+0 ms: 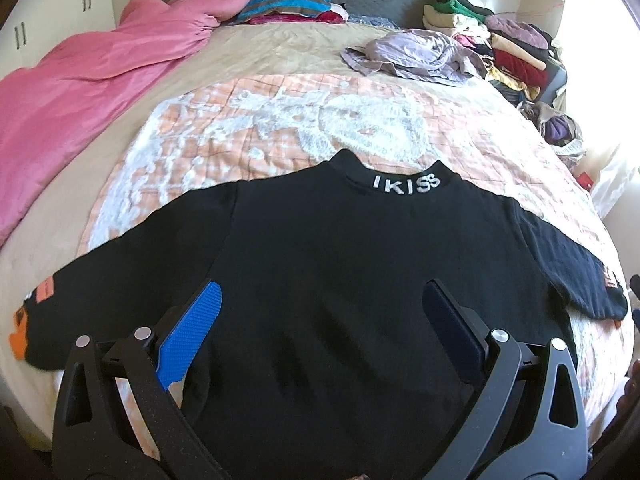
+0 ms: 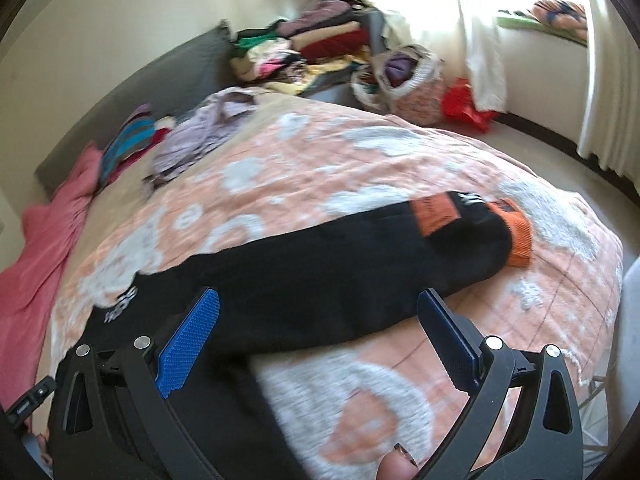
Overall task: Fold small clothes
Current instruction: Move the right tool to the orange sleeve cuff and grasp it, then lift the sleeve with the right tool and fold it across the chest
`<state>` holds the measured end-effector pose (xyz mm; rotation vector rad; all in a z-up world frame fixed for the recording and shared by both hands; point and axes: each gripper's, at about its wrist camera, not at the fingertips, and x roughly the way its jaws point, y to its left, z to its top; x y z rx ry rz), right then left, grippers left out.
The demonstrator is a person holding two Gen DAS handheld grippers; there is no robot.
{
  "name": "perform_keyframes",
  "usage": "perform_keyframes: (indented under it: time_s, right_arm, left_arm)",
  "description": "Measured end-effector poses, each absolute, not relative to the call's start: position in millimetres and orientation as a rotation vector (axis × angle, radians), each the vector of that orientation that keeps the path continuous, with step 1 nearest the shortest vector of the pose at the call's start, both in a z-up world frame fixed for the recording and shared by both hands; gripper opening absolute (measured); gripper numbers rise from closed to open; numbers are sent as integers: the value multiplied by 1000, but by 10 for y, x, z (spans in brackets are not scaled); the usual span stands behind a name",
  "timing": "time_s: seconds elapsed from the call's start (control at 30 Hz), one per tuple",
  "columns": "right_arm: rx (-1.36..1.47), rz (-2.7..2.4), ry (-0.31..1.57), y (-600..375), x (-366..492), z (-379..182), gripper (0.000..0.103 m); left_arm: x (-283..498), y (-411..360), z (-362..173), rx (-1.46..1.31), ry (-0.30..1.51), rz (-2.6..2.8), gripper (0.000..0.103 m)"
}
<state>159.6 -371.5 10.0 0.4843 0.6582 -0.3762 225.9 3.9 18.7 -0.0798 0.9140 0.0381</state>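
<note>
A black long-sleeved top (image 1: 340,264) lies spread flat on the orange-and-white quilt (image 1: 256,128), collar lettered "KISS" at the far side, both sleeves stretched out sideways. My left gripper (image 1: 322,300) hovers open over the top's lower body, nothing between its blue pads. In the right wrist view the top's right sleeve (image 2: 340,264) runs across the quilt (image 2: 400,392) and ends in an orange cuff (image 2: 516,232) with an orange patch. My right gripper (image 2: 320,308) is open above the sleeve near the shoulder and holds nothing.
A pink blanket (image 1: 76,92) covers the bed's left side. A crumpled lilac garment (image 1: 416,54) lies beyond the top. Folded striped clothes (image 1: 288,4) and piles of clothes (image 1: 508,44) sit at the headboard and right. A basket (image 2: 408,76) stands on the floor.
</note>
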Motion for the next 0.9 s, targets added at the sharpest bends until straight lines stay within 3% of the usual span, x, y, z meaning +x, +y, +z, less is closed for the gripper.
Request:
perform_keyframes:
  time_s: [0.47, 0.63, 0.77, 0.8, 0.87, 0.9]
  right_arm:
    - [751, -585, 757, -4566, 1701, -604, 99]
    - [854, -607, 708, -4790, 1719, -692, 95]
    - [957, -595, 627, -4994, 1720, -741, 65]
    - [997, -567, 594, -5050, 1710, -772, 49]
    - [1016, -536, 570, -5110, 1715, -791, 28]
    - [1013, -519, 556, -5113, 1718, -774, 24]
  left_arm:
    - [2944, -116, 31, -68, 953, 11, 95]
    - [3097, -127, -62, -80, 956, -14, 95]
    - [3115, -35, -175, -143, 956, -37, 95]
    - [3104, -14, -205, -156, 957, -45, 95]
    - [3089, 15, -235, -160, 960, -50, 95]
    - [3076, 32, -242, -157, 958, -52, 95]
